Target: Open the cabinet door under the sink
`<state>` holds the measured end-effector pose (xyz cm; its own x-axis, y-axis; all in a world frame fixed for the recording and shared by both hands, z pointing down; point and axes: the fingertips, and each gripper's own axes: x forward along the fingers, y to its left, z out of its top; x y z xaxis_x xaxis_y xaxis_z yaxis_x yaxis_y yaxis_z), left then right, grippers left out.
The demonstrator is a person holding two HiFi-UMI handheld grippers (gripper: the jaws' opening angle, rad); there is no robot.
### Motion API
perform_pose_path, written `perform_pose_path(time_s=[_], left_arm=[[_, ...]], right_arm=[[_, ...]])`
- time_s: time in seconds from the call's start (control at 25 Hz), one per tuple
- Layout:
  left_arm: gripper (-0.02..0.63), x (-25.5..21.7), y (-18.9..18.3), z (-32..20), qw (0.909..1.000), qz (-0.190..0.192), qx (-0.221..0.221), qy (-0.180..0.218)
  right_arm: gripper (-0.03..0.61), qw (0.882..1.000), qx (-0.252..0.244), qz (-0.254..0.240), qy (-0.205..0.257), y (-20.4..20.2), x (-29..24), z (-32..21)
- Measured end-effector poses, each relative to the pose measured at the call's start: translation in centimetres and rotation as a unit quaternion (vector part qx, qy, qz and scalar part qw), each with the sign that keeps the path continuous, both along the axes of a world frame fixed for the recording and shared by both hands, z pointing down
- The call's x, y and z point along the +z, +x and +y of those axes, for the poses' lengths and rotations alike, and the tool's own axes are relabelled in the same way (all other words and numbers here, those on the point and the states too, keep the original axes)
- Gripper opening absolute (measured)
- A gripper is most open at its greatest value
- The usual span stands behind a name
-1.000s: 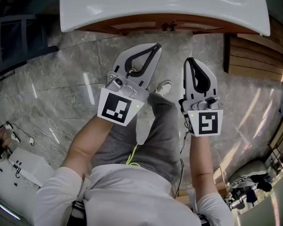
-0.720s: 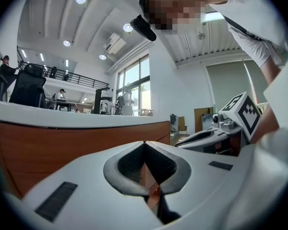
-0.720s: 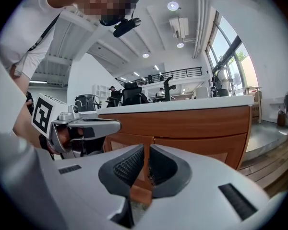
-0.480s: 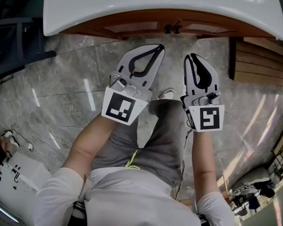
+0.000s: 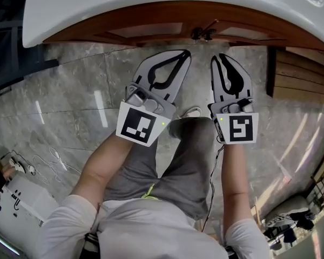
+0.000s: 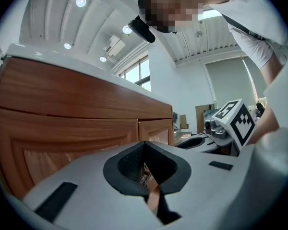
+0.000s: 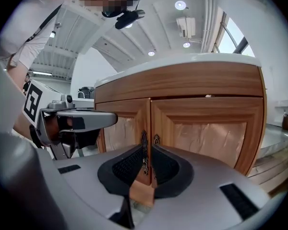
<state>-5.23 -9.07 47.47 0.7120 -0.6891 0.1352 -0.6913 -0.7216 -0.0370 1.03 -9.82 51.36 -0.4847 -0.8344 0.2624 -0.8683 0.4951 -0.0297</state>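
No word, brand name or number can be read in any view; the only printed signs are black-and-white square markers, which are block patterns and not letters; one such marker (image 5: 140, 124) faces up on the cube of the left hand-held gripper (image 5: 182, 53); a second marker (image 5: 239, 129) faces up on the cube of the right hand-held gripper (image 5: 219, 59); the same kind of pattern shows on the cube faces at the right of the left gripper view and at the left of the right gripper view.
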Motion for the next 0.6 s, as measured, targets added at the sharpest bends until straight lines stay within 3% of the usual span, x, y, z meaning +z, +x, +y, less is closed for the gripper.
perform_pose_path(time_s=[0.24, 0.32, 0.36, 0.6], left_arm=[[0.009, 2.3, 0.2, -0.5, 1.0000, -0.004, 0.005, 0.002], [0.009, 2.8, 0.4, -0.8, 1.0000, -0.004, 0.005, 0.001], [0.011, 3.1, 0.5, -1.0, 1.0000, -0.004, 0.006, 0.001], [0.009, 4.2, 1.2, -1.6, 1.0000, -0.001, 0.009, 0.000]], right_arm=[[0.039, 1.000, -0.003, 0.003, 0.004, -0.1, 2.7, -1.5], [0.064, 1.000, -0.007, 0.003, 0.000, -0.1, 3.5, -2.0], [0.112, 1.000, -0.009, 0.005, -0.008, -0.1, 4.0, -2.2], [0.115, 1.000, -0.012, 0.013, -0.003, -0.3, 5.4, -3.4]])
